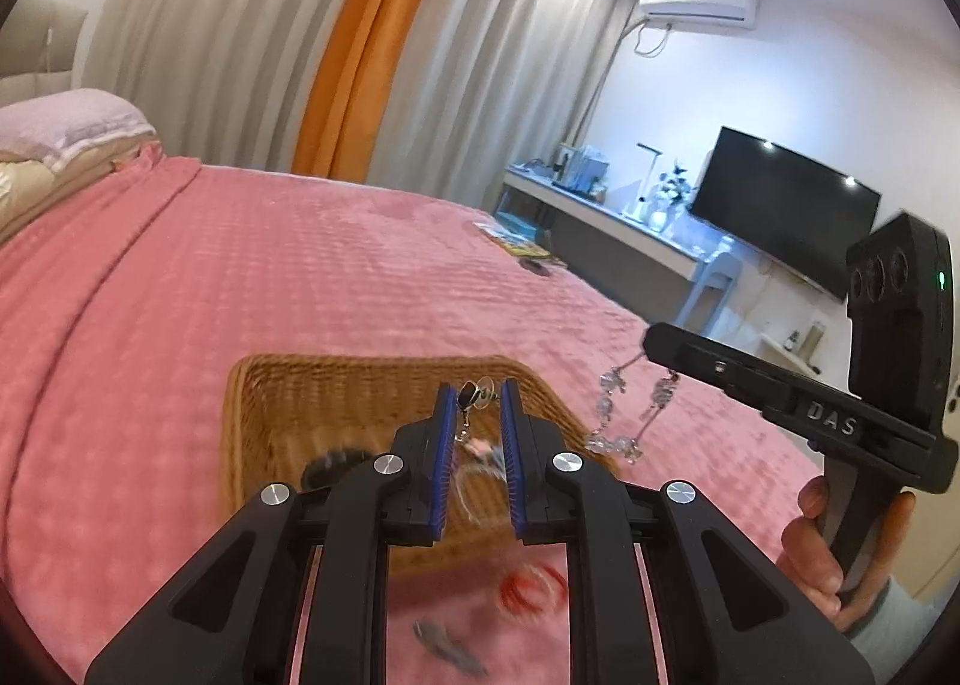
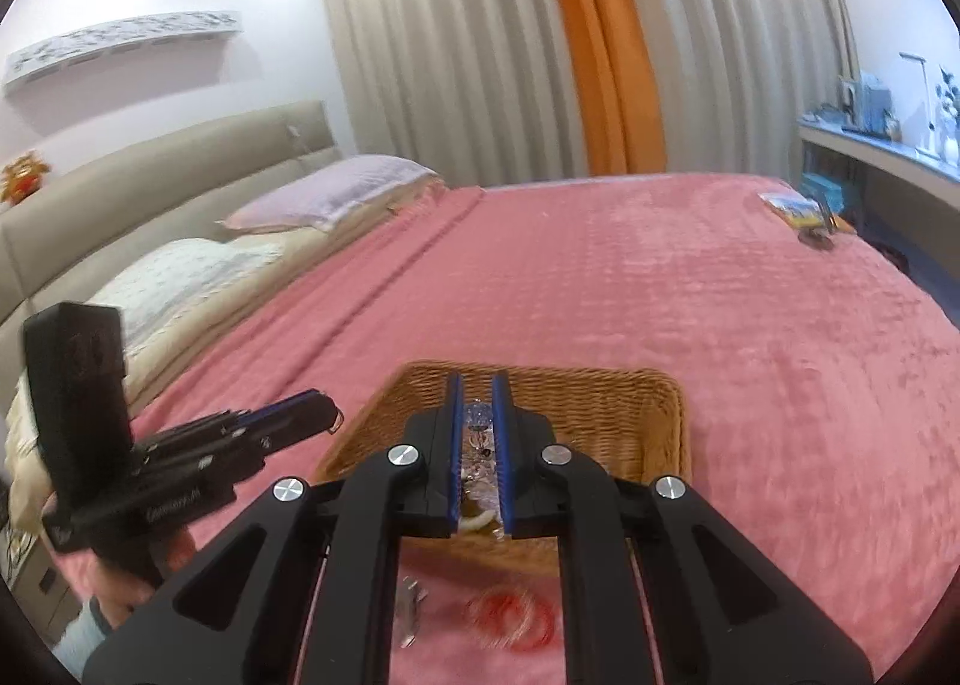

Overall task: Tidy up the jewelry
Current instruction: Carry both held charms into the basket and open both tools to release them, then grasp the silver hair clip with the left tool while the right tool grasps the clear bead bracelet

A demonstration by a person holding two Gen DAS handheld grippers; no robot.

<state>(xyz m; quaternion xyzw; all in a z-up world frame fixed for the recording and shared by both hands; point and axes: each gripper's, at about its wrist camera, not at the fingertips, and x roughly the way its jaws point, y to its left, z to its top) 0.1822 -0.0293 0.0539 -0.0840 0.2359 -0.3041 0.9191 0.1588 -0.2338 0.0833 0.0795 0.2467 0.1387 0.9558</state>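
Observation:
A wicker basket sits on the pink bedspread; it also shows in the right wrist view. My left gripper is shut on a small dangling earring with a dark stone, held above the basket. My right gripper is shut on a clear crystal bead bracelet, also over the basket. In the left wrist view the bracelet hangs in a loop from the right gripper's tip. Red rings and a grey hair clip lie on the bed in front of the basket.
The pink bedspread stretches far behind the basket. Pillows lie at the headboard. A few small items rest at the far bed edge. A desk and a TV stand by the wall.

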